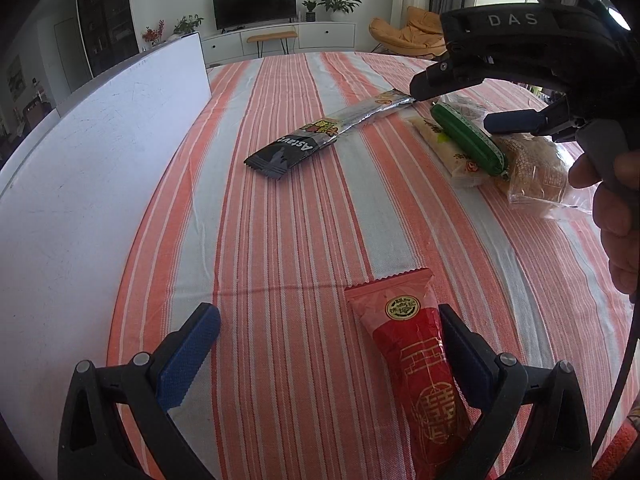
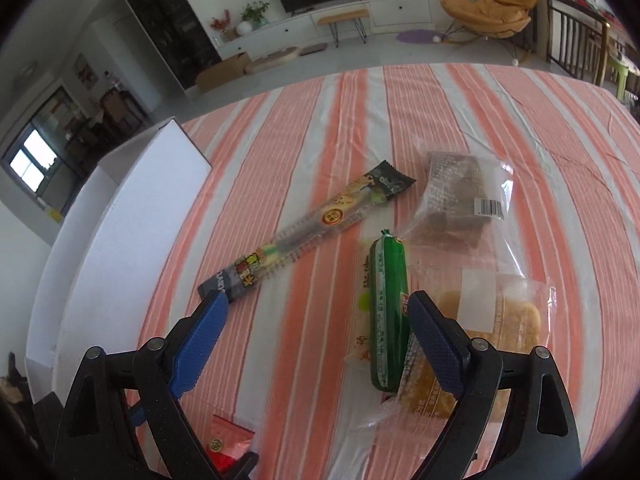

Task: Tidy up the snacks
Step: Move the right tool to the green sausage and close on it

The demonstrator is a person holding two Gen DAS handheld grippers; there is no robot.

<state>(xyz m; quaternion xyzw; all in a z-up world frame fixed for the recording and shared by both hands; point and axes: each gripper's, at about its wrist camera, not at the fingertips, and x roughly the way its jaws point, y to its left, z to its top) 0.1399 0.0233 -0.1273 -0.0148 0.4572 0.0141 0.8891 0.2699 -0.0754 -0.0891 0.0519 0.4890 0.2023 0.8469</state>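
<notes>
Barely begun: snacks (image 2: 304,228) lay loose mid-frame, white box (image 2: 120,240) left; both claws gaped wide, empty.

Snack packets (image 2: 308,236) on striped tablecloth (image 1: 280,216)

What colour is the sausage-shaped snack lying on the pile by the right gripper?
Dark green sausage snack, with small pale print; the right wrist view shows it best.

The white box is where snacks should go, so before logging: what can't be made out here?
- White box: inside hidden by its own wall, both views.
- Red packet: lower end cut off, left wrist view.
- Bread bag: partly behind the right gripper finger.
</notes>
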